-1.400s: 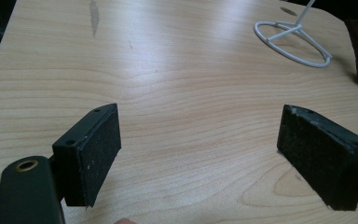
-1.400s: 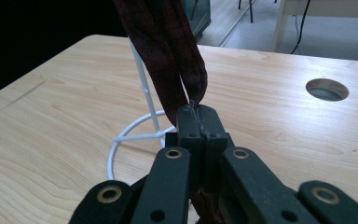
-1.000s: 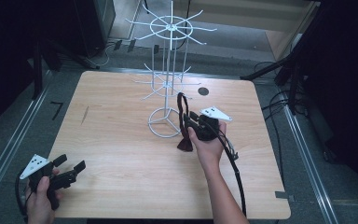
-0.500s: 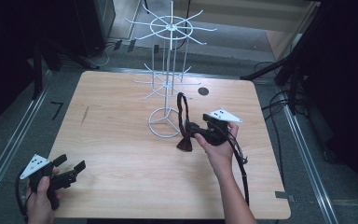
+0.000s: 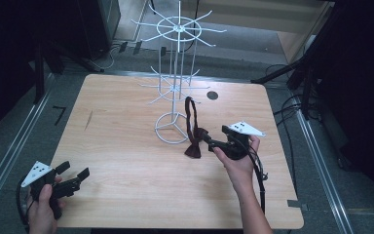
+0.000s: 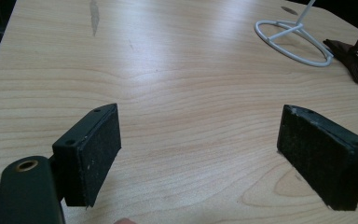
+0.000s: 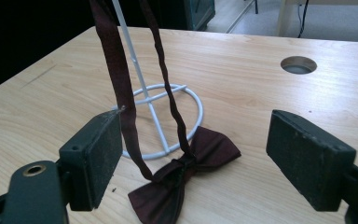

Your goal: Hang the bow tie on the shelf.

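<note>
A dark maroon bow tie (image 5: 193,147) lies with its bow on the wooden table, just right of the base of a white wire rack (image 5: 175,87). Its strap (image 5: 191,117) loops up to one of the rack's lower arms. My right gripper (image 5: 213,142) points at the bow from the right; its jaws have just been opening and now stand open, pressing on nothing. In the right gripper view the bow tie (image 7: 168,196) rests between and beyond the right gripper (image 7: 203,151), and the strap (image 7: 116,60) runs past the left jaw's tip. My left gripper (image 5: 73,170) (image 6: 200,154) is open over bare wood.
A round hole (image 5: 212,95) sits in the table behind the rack. The rack's ring base (image 6: 293,39) and the bow tie (image 6: 354,65) show far off in the left gripper view. The table's front edge (image 5: 175,227) is close to both hands. Dark stands and cables surround the table.
My right gripper has opened, let go of the bow tie and drawn back to the right, away from the rack. The bow stays on the table. The left hand has not moved.
</note>
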Tool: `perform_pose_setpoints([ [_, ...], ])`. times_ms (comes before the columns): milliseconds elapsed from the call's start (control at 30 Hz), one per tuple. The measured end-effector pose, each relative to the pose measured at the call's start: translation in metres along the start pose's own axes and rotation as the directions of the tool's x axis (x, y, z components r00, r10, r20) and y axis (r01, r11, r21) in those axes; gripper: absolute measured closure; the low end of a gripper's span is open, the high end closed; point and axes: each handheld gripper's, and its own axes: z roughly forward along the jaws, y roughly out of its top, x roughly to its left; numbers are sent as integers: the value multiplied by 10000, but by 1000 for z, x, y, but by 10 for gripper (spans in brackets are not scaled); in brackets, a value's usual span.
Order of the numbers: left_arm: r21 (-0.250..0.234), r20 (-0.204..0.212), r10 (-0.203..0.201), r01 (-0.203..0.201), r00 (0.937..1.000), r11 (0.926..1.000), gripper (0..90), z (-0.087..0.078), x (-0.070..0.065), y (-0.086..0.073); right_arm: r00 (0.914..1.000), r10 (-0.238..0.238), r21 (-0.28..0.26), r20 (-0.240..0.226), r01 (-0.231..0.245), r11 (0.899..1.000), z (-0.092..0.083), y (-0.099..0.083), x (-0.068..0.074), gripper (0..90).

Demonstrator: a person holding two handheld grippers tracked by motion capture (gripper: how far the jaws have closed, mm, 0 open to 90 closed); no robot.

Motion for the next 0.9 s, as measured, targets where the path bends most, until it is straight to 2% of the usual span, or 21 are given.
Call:
perform_pose_setpoints([
  [500, 19, -6, 49, -49, 10000, 10000, 144, 0, 0, 0, 9987, 280, -76, 425, -277, 9996, -29, -19, -21, 172],
  [900, 22, 1, 43, -43, 10000, 10000, 144, 0, 0, 0, 9960, 609, -29, 659, -608, 9981, -44, -38, -35, 133],
])
